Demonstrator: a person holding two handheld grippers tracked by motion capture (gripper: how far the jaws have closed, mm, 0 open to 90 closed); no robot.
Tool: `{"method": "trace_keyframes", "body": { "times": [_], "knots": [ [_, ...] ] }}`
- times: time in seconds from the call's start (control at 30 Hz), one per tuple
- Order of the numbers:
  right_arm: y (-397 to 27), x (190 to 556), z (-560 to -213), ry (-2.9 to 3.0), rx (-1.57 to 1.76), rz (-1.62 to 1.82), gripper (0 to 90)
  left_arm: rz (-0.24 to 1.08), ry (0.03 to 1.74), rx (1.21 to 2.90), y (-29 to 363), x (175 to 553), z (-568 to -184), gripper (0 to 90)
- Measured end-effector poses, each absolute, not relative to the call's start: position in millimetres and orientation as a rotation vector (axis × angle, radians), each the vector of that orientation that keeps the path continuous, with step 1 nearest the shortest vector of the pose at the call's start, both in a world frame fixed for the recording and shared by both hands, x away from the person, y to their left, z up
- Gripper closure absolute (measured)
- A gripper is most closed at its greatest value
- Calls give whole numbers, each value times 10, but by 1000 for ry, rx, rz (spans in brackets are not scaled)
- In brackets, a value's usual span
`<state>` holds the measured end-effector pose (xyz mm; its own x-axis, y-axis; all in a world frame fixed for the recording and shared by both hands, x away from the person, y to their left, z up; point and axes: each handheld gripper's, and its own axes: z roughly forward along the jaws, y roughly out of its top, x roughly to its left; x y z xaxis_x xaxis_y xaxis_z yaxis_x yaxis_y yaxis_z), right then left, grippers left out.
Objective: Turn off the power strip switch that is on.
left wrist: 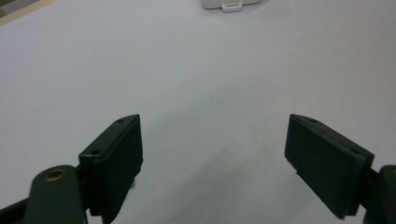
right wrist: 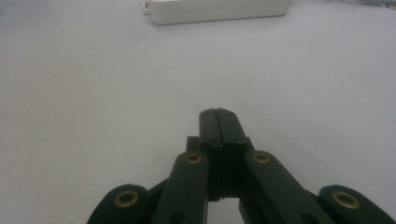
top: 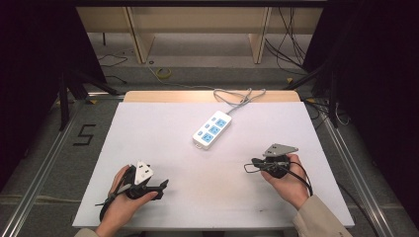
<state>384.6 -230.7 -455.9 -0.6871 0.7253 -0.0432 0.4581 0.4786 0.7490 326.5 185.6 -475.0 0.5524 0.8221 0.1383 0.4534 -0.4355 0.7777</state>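
Matte black jaws of the left gripper [top: 160, 186] stand wide apart over the smooth white table [top: 163, 128], empty. At centre lies a white power strip [top: 212, 130], oblong with blue sockets, its grey cable [top: 237, 97] looped at the far edge. The right gripper [top: 249, 167] is clenched on nothing. Concrete floor surrounds the table.

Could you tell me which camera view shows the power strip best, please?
The high view: the whole power strip lies mid-table, its blue sockets and grey cord visible. The left gripper view catches just one end at its top edge; the right gripper view shows its white side, sockets hidden.
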Motion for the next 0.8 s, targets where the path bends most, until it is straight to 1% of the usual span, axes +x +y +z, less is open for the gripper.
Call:
{"method": "trace_keyframes", "body": {
  "times": [0.4,0.8],
  "knots": [
    [-2185,4053,-4450,2382,994,1019,900,672,1025,2086,1857,3268,-4753,190],
    [-2103,4186,-4417,2391,991,991,900,673,1023,2089,1853,3269,-4756,189]
  ]
}}
